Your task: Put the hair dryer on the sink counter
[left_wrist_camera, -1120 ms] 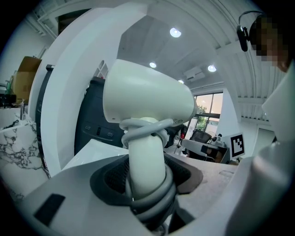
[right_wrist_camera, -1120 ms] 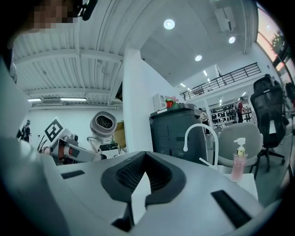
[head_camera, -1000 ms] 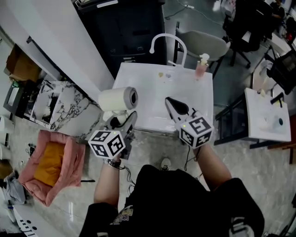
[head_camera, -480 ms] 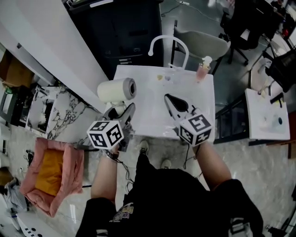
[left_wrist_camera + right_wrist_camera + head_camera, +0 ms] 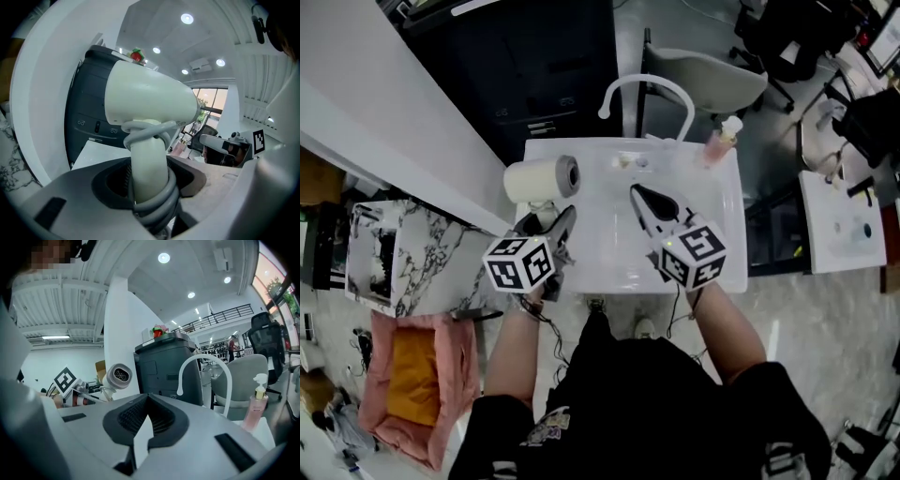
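white sink counter under a curved faucet, with the hair dryer held over its left edge, centre left of the head view.
our left gripper is clamped on the dryer's handle, over the cord wound round it; our right gripper has its jaws together, empty. we judge the dryer light, rigid, smooth and top-heavy, so the handle is the place to hold. the pump bottle at upper right holds pink liquid; the basin looks empty.

Cream hair dryer: barrel horizontal, grey cord coiled round down-pointing handle, raised apparently over white sink counter's left edge.
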The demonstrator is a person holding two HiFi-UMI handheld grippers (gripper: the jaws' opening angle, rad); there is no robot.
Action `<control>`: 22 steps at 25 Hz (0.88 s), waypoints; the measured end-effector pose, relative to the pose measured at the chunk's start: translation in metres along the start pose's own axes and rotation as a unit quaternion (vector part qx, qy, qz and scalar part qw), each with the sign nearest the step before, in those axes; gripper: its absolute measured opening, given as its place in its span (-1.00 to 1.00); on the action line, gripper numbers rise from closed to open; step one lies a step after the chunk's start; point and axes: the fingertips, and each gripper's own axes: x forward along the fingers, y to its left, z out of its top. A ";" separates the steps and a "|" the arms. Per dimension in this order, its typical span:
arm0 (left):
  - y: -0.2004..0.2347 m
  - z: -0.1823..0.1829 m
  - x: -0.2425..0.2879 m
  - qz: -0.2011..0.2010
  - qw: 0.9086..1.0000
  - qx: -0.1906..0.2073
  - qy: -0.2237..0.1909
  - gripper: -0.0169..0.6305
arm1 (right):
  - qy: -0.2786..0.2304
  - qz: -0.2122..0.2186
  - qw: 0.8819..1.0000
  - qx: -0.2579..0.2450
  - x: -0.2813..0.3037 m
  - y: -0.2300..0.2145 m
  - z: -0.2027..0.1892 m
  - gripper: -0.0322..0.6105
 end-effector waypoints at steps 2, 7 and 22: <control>0.012 0.002 0.015 -0.003 1.000 -0.002 0.010 -0.32 | 0.003 -0.004 1.000 0.004 0.017 -0.006 -0.003 -0.91; 0.045 0.003 0.050 -0.011 0.999 -0.010 0.036 -0.32 | 0.021 -0.021 0.999 0.021 0.057 -0.021 -0.014 -0.91; 0.127 -0.035 0.145 -0.009 0.990 -0.048 0.135 -0.32 | 0.068 -0.060 0.993 0.076 0.124 -0.060 -0.062 -0.91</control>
